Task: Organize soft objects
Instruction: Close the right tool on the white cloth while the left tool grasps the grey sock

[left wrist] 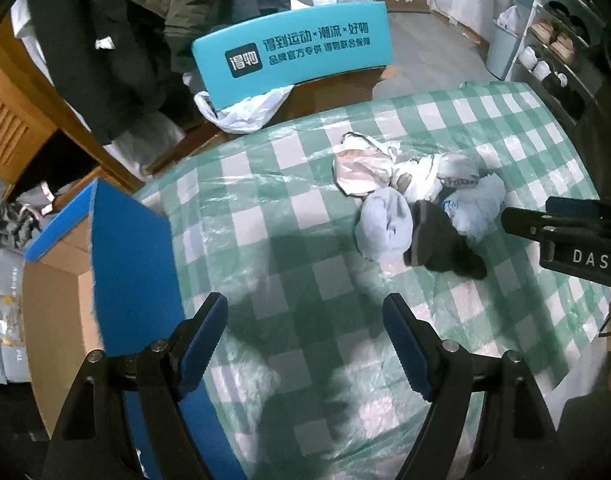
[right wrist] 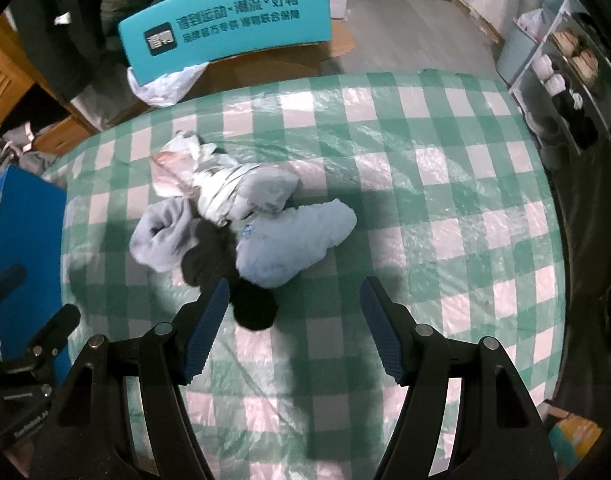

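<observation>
currently the right gripper [right wrist: 295, 330], jaws spread and empty, is sitting nearer the sock pile [right wrist: 241, 220] on the checked table [right wrist: 465, 208], black sock [right wrist: 253, 308] just ahead of its left finger, while the left gripper [left wrist: 305, 340], also spread and empty, is hanging well short.

A: Left hand-held gripper [left wrist: 305, 320] — jaws apart, nothing between them, green-checked cloth on the bench [left wrist: 265, 208] below.

B: Soft stuff?

A: One heap, ahead and to the right — grey sock [left wrist: 383, 226] touching dark sock [left wrist: 441, 242], pale blue piece [left wrist: 475, 208] and patterned cloth [left wrist: 365, 170] behind.

B: Other hand-held gripper?

A: Right hand-held gripper [left wrist: 509, 220] just beside the heap. Blue box flap [left wrist: 133, 256] at left.
</observation>
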{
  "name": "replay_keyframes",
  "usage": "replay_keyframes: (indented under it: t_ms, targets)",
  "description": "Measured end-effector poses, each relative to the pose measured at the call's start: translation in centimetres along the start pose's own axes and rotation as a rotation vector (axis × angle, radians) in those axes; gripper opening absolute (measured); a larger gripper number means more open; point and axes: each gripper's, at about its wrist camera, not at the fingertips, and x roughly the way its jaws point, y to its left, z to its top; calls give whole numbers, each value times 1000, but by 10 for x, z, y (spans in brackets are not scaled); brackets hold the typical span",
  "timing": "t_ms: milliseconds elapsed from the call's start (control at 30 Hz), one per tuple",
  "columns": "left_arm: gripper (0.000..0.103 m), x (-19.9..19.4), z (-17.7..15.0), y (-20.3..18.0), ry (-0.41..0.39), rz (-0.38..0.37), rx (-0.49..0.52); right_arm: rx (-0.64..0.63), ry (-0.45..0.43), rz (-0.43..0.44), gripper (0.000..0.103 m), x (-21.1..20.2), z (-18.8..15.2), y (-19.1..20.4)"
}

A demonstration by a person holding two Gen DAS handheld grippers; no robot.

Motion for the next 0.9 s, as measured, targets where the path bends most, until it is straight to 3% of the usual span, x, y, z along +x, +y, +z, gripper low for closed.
replay_keyframes:
  t_ms: [567,667,900]
  targets:
    - [84,43,33,-13,31,-66,-64,94,55,-6,69,57,30,-14]
    - [86,44,39,-11,4,-62,-96,102,58,-1,69,60,34,-16]
    - [87,58,48,-14,38,-104,-115,93,59,3,69,64,33,-14]
